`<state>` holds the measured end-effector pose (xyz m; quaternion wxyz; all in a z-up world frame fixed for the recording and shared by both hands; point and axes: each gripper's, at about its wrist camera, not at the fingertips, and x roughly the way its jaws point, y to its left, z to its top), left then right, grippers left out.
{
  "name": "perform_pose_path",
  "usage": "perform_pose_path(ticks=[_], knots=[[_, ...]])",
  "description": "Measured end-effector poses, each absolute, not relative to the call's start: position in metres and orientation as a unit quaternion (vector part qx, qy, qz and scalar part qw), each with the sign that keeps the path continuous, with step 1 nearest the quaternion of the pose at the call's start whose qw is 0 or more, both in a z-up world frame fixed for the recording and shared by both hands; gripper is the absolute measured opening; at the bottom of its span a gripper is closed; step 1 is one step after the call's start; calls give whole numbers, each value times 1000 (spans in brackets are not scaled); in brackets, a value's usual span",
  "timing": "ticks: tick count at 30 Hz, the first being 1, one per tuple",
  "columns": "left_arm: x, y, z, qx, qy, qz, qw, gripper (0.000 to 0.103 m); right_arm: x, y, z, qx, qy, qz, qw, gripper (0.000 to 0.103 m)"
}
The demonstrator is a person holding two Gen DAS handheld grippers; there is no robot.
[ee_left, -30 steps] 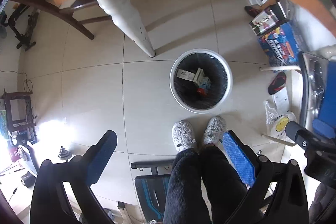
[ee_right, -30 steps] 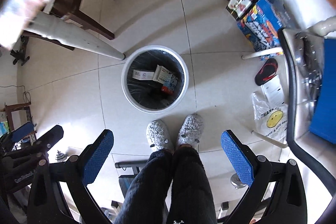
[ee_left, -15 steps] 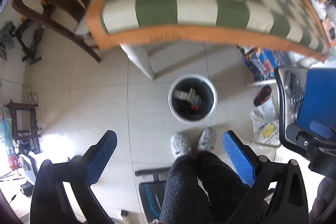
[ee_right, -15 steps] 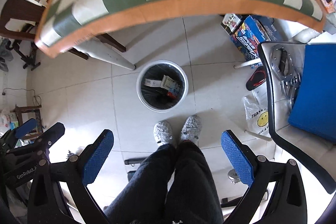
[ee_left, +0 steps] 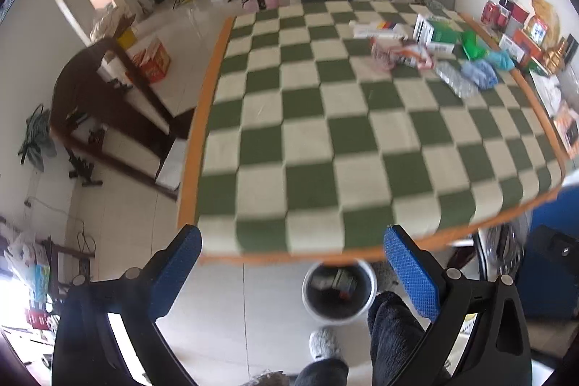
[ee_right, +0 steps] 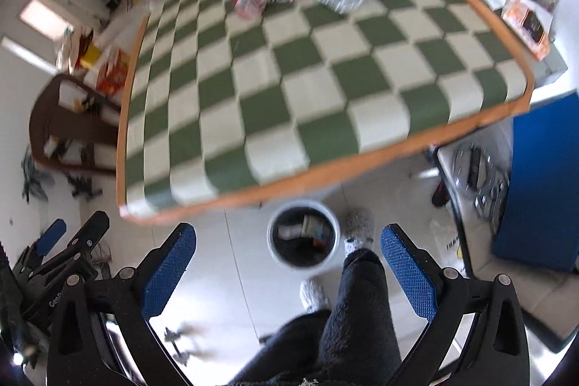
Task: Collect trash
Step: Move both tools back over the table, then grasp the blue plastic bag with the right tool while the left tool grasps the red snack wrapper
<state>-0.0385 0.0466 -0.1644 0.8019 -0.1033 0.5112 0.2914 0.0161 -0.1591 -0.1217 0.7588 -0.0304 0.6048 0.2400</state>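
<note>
Several pieces of trash [ee_left: 416, 49] are lying scattered at about one o'clock on the far part of the green-checked table [ee_left: 325, 147]: boxes, wrappers, a crumpled bottle, blue and green bags. A white bin [ee_left: 339, 292] is standing on the floor just under the near table edge, at six o'clock, holding a few discarded packets. The left gripper [ee_left: 296, 277] is pointing forward over the table edge, its jaws spread wide and gripping nothing. The right gripper [ee_right: 286, 272] is hovering likewise, wide apart and empty, with the person's dark-trousered legs [ee_right: 358, 306] beside the bin.
</note>
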Motion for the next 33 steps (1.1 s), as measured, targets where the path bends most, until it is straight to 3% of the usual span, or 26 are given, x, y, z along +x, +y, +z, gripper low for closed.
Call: perform_pose_path(ticks=[11,16,23,26,28,30,32,33], knots=[[161,101,-190,-166,547,286,769,102,249,-149,-118,3,603,206,771,103],[234,132,-224,-204,566,280,748,102,364,-138,-147,13,623,173,763,103],[298,151,-266,-225,586,274,728,96,459,-115,-208,2,654,155,741,103],[314,153,-283,-226,601,268,718,81,479,-100,-228,-9,660,163,734,103],[322,154,-294,-230,611,263,711,66,485,-87,-241,-29,665,173,726,103],[324,156,-299,-244,609,255,710,43,490,-74,-257,-47,680,180,709,103],[325,157,-296,-246,601,261,714,36,492,-67,-266,-49,688,182,701,103],[326,157,-294,-243,600,264,715,16,493,-64,-270,-55,689,179,701,103]])
